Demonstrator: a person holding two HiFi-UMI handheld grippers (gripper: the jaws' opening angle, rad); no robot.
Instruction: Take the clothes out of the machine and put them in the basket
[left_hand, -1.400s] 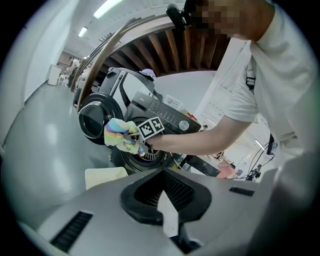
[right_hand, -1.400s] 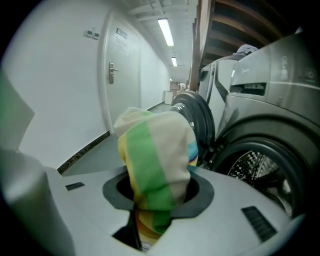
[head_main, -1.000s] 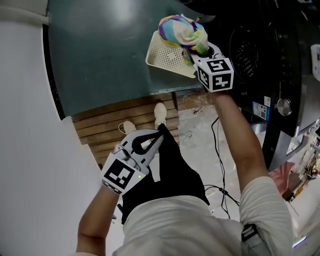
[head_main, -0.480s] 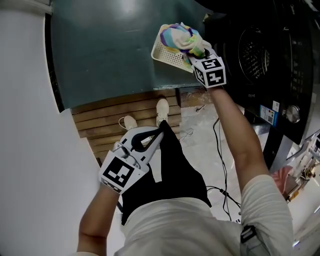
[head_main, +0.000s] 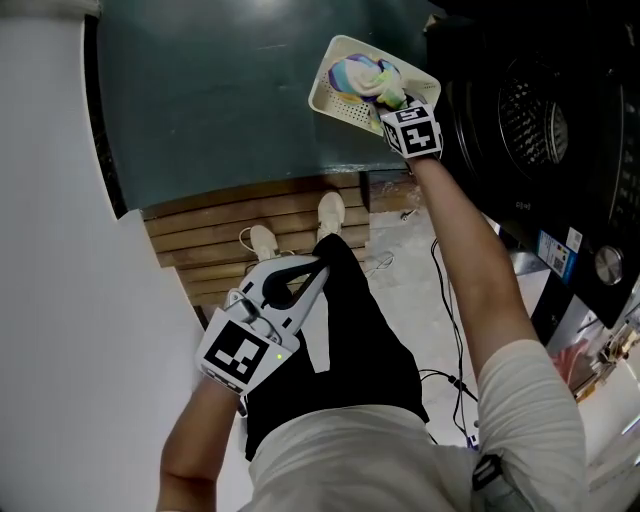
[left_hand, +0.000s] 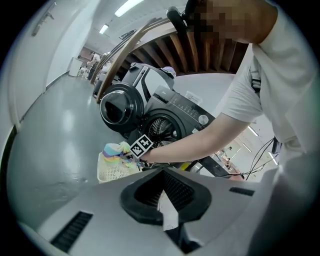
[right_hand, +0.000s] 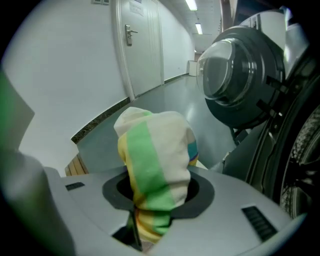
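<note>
Teal floor (head_main: 200, 100) w/ basket (head_main: 330, 105), wood slats (head_main: 220, 235), white wall (head_main: 50, 300).

We look down on a smooth grey-green floor (head_main: 220, 110) that runs to a plain white wall (head_main: 50, 250), with a dark speckled skirting strip (right_hand: 100, 119) along the wall's foot. A white door with a lever handle (right_hand: 137, 45) stands closed in that wall. Long ceiling strip lights (right_hand: 199, 28) glow overhead. At the floor's near edge we see a brown slatted wooden platform (head_main: 200, 225), with pale marbled flooring (head_main: 400, 270) beside it.
</note>
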